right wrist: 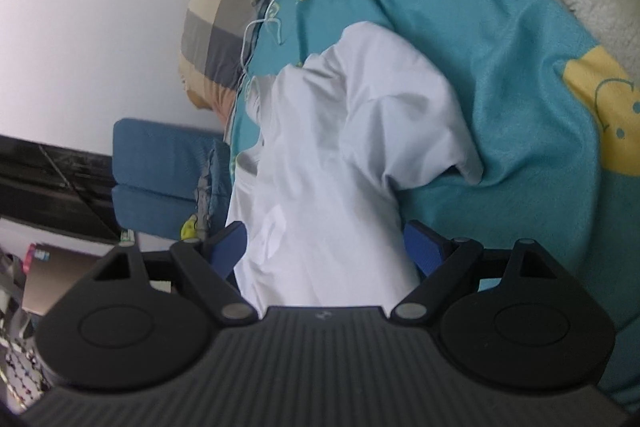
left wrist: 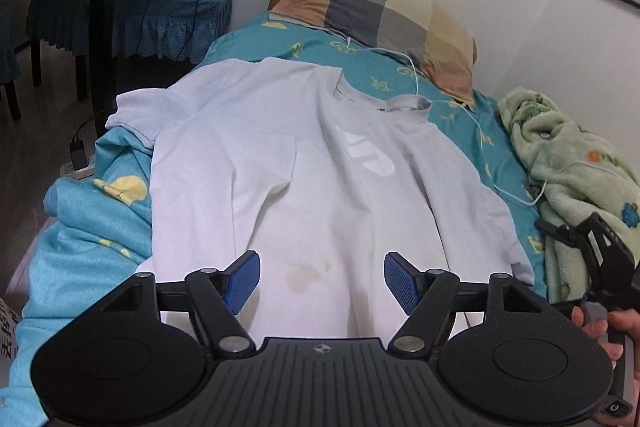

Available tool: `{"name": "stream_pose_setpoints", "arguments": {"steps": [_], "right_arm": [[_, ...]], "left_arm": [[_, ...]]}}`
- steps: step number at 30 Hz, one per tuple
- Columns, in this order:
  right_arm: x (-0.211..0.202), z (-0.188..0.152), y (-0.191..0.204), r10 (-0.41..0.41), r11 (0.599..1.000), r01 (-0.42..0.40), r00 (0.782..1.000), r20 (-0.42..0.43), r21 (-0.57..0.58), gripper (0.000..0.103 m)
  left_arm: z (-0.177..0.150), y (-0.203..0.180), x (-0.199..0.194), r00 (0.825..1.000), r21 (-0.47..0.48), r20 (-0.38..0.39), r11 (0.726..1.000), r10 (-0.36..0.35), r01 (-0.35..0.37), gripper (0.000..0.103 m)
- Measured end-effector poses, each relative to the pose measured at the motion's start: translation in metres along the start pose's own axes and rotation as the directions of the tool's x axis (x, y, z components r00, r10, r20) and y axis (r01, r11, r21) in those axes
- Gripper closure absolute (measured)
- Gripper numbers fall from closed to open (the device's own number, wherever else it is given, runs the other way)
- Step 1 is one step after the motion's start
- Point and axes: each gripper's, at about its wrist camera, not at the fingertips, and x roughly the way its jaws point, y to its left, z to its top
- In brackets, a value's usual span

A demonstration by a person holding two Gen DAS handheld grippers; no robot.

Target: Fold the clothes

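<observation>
A pale white t-shirt [left wrist: 304, 163] lies spread face up on the blue bed sheet [left wrist: 88, 211], collar toward the pillow, with a brownish stain near the hem. My left gripper [left wrist: 322, 279] is open above the shirt's lower part, holding nothing. In the right wrist view the shirt [right wrist: 332, 163] runs between the fingers of my right gripper [right wrist: 326, 247], which is open with its blue pads on either side of the cloth, near the right sleeve [right wrist: 420, 115]. The right gripper also shows at the right edge of the left wrist view [left wrist: 600, 259].
A checked pillow [left wrist: 384, 15] lies at the head of the bed against the white wall. A green fleece blanket [left wrist: 572, 171] is bunched on the right. A white cable [left wrist: 472, 107] runs across the sheet. A chair with a blue cover [left wrist: 132, 11] stands left of the bed.
</observation>
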Motion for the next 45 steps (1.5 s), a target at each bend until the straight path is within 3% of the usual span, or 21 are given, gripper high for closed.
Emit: {"name": "stream_pose_setpoints", "arguments": {"steps": [4, 10, 13, 15, 17, 19, 20, 23, 27, 28, 32, 34, 37, 41, 45], "right_arm": [[0.005, 0.012, -0.006, 0.011, 0.999, -0.013, 0.999, 0.043, 0.043, 0.014], [0.020, 0.025, -0.007, -0.074, 0.997, 0.074, 0.991, 0.110, 0.009, 0.016], [0.029, 0.035, 0.002, -0.158, 0.985, 0.167, 0.974, 0.164, -0.038, 0.032], [0.035, 0.048, 0.005, -0.223, 0.972, 0.233, 0.950, 0.219, -0.018, 0.040], [0.043, 0.061, 0.010, -0.299, 0.950, 0.311, 0.918, 0.261, -0.005, 0.079], [0.053, 0.072, 0.027, -0.349, 0.922, 0.383, 0.889, 0.296, -0.063, 0.092], [0.054, 0.075, 0.040, -0.341, 0.911, 0.395, 0.882, 0.325, -0.115, 0.094], [0.048, 0.076, 0.092, -0.234, 0.863, 0.389, 0.873, 0.427, -0.323, 0.095], [0.026, 0.059, 0.134, -0.064, 0.713, 0.419, 0.837, 0.543, -0.561, 0.095], [0.023, 0.057, 0.129, -0.083, 0.697, 0.443, 0.831, 0.551, -0.564, 0.095], [0.032, 0.057, 0.086, -0.288, 0.607, 0.569, 0.808, 0.513, -0.555, 0.095], [0.040, 0.060, 0.064, -0.383, 0.605, 0.594, 0.801, 0.461, -0.530, 0.095], [0.052, 0.064, 0.036, -0.546, 0.602, 0.648, 0.760, 0.352, -0.466, 0.095], [0.058, 0.051, 0.026, -0.592, 0.566, 0.665, 0.739, 0.322, -0.487, 0.094], [0.051, 0.042, 0.033, -0.575, 0.549, 0.659, 0.744, 0.340, -0.514, 0.091]], "left_arm": [[0.007, 0.013, 0.022, 1.000, -0.054, 0.014, 0.998, -0.025, 0.026, 0.032], [0.009, 0.024, 0.050, 0.998, -0.098, 0.003, 0.993, -0.066, 0.066, 0.032], [0.009, 0.031, 0.058, 0.996, -0.119, 0.002, 0.989, -0.085, 0.084, 0.032], [0.009, 0.036, 0.061, 0.995, -0.140, 0.002, 0.985, -0.097, 0.097, 0.032], [0.010, 0.043, 0.061, 0.994, -0.163, 0.009, 0.981, -0.108, 0.108, 0.032], [0.010, 0.048, 0.059, 0.993, -0.186, 0.018, 0.975, -0.118, 0.119, 0.032], [0.010, 0.050, 0.058, 0.992, -0.194, 0.024, 0.973, -0.124, 0.126, 0.032], [0.012, 0.054, 0.055, 0.991, -0.211, 0.032, 0.968, -0.132, 0.136, 0.032], [0.014, 0.058, 0.055, 0.989, -0.235, 0.035, 0.960, -0.145, 0.149, 0.032], [0.014, 0.057, 0.055, 0.988, -0.235, 0.035, 0.960, -0.148, 0.152, 0.032], [0.013, 0.053, 0.057, 0.990, -0.220, 0.025, 0.966, -0.136, 0.138, 0.032], [0.012, 0.052, 0.057, 0.993, -0.201, 0.017, 0.972, -0.120, 0.121, 0.032], [0.012, 0.049, 0.058, 0.995, -0.173, 0.006, 0.980, -0.097, 0.097, 0.032], [0.011, 0.047, 0.060, 0.998, -0.133, -0.001, 0.989, -0.061, 0.060, 0.032], [0.012, 0.047, 0.064, 0.999, -0.116, -0.012, 0.992, -0.044, 0.043, 0.032]]}}
